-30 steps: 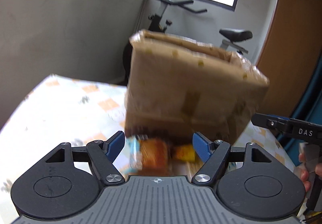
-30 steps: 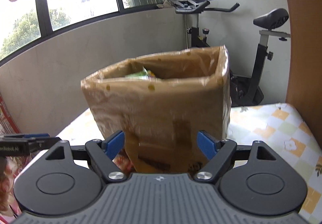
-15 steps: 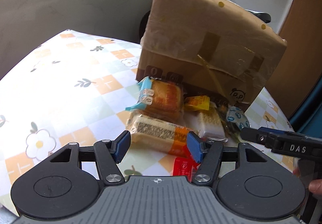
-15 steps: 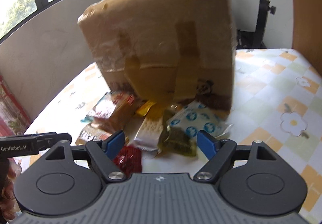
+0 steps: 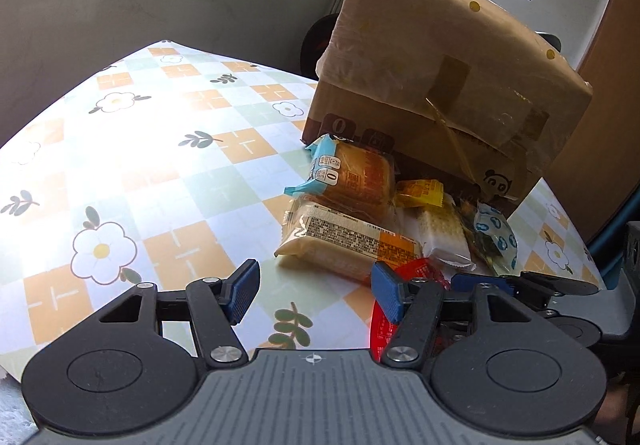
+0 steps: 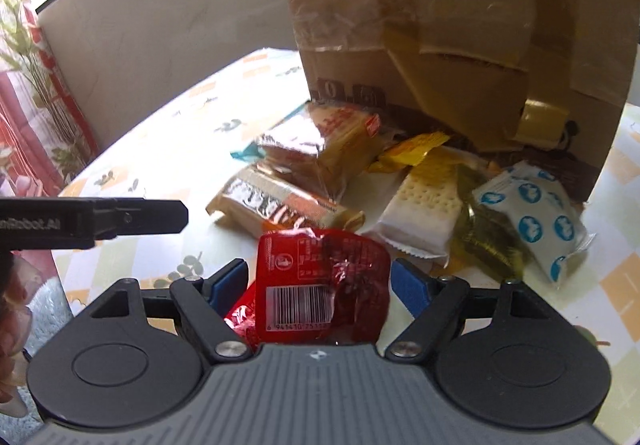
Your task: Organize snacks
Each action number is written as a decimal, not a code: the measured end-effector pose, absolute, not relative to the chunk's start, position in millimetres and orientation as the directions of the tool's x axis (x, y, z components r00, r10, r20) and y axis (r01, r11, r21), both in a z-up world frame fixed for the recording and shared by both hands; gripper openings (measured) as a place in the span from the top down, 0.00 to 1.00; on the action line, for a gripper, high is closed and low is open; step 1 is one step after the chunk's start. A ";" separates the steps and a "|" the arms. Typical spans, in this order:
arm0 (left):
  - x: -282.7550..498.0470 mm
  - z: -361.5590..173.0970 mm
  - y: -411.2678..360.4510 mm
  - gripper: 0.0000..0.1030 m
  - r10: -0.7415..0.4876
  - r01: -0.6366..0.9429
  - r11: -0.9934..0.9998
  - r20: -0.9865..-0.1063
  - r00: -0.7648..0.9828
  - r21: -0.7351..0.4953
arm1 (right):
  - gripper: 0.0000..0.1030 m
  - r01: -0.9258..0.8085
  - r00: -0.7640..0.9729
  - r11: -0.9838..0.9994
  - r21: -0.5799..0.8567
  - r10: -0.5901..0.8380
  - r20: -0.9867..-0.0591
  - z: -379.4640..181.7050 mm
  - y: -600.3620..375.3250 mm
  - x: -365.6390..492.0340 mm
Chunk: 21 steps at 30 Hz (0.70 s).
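Note:
A taped cardboard box stands on the flowered tablecloth; it fills the top of the right wrist view. A pile of snack packets lies in front of it: a cake packet with a blue end, a long bar with an orange end, a small yellow packet, white crackers, a white packet with blue dots and a red packet. My left gripper is open and empty, just short of the long bar. My right gripper is open, with the red packet lying between its fingers.
The tablecloth stretches wide to the left of the pile. A grey wall stands behind the table. A wooden door is at the far right. A red curtain and dried grasses are at the left in the right wrist view.
Both grippers have come down and closer to the pile. The box looks larger and higher in both views. The red packet now lies between my right gripper's fingers.

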State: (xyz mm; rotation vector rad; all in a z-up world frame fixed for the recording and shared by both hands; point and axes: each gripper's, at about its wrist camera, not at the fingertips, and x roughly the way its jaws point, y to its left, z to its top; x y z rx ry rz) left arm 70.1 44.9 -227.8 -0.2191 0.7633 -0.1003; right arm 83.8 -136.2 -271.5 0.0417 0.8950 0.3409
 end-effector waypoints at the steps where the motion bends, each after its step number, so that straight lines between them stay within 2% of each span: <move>1: 69.4 -228.5 44.3 0.37 -0.172 0.012 0.972 -0.676 0.716 -0.234 | 0.26 -0.271 0.572 0.945 0.183 0.311 -0.759 -273.3 -137.2 83.8; 2: 69.2 -229.3 43.6 0.37 -0.175 0.014 0.972 -0.678 0.714 -0.236 | 0.28 -0.265 0.577 0.946 0.186 0.310 -0.756 -274.7 -138.7 83.0; 4: 68.1 -231.6 42.0 0.37 -0.183 0.020 0.971 -0.682 0.709 -0.239 | 0.47 -0.251 0.582 0.949 0.192 0.307 -0.753 -272.8 -143.5 80.7; 6: 68.1 -233.8 39.7 0.37 -0.191 0.026 0.970 -0.686 0.702 -0.242 | 0.59 -0.230 0.585 0.952 0.203 0.302 -0.753 -271.1 -150.9 78.8; 9: 69.0 -236.7 33.2 0.37 -0.218 0.056 0.967 -0.691 0.690 -0.250 | 0.68 -0.189 0.600 0.958 0.214 0.285 -0.748 -267.0 -164.6 72.8; 15: 68.5 -244.2 9.9 0.37 -0.280 0.149 0.959 -0.711 0.645 -0.242 | 0.75 -0.104 0.633 0.975 0.195 0.216 -0.743 -261.2 -189.4 59.6; 21: 67.3 -252.3 -9.7 0.37 -0.297 0.214 0.954 -0.739 0.604 -0.208 | 0.76 -0.087 0.636 0.976 0.201 0.210 -0.743 -262.3 -195.6 50.9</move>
